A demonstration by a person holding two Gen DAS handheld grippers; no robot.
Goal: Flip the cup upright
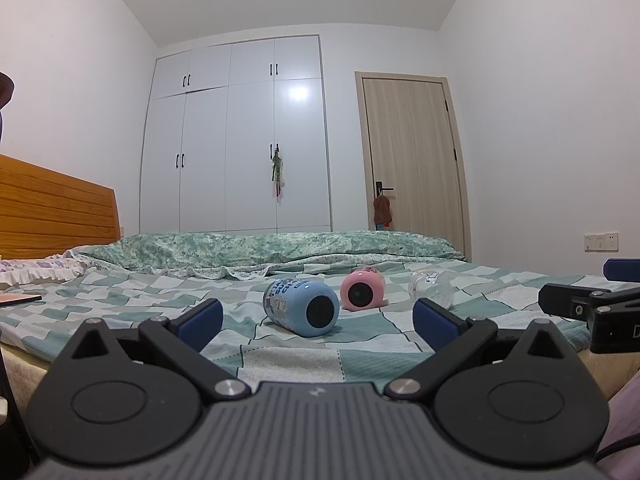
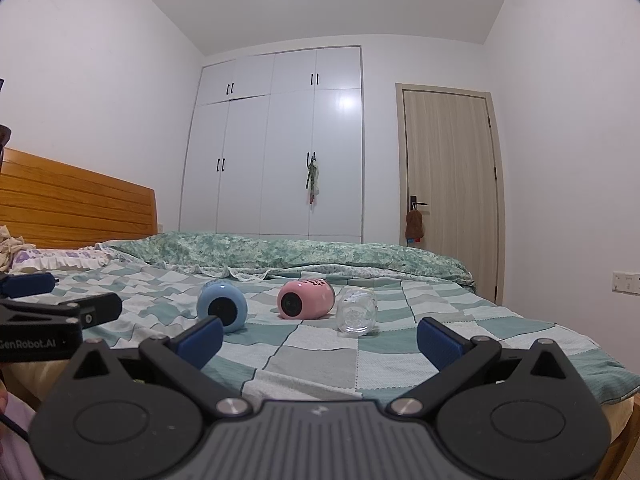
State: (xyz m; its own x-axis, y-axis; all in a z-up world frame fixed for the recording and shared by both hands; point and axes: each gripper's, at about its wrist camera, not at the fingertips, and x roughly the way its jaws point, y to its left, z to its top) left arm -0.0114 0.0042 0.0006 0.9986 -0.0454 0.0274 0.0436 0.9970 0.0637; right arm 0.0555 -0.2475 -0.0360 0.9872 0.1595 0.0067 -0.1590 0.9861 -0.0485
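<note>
Three cups lie on their sides on the checked bedspread (image 1: 288,356). A blue cup (image 1: 301,308) (image 2: 222,307) is on the left, a pink cup (image 1: 363,289) (image 2: 305,299) in the middle, and a clear glass cup (image 1: 432,289) (image 2: 357,311) on the right. Their ends face the cameras. My left gripper (image 1: 318,322) is open and empty, just short of the blue cup. My right gripper (image 2: 320,340) is open and empty, short of the pink and clear cups. Each gripper shows at the edge of the other's view, the right one (image 1: 592,308) and the left one (image 2: 48,312).
A folded green quilt (image 1: 264,250) lies across the far side of the bed. A wooden headboard (image 1: 52,208) stands at the left. A white wardrobe (image 1: 240,140) and a closed door (image 1: 416,160) are behind. A flat dark object (image 1: 18,300) lies at the left on the bed.
</note>
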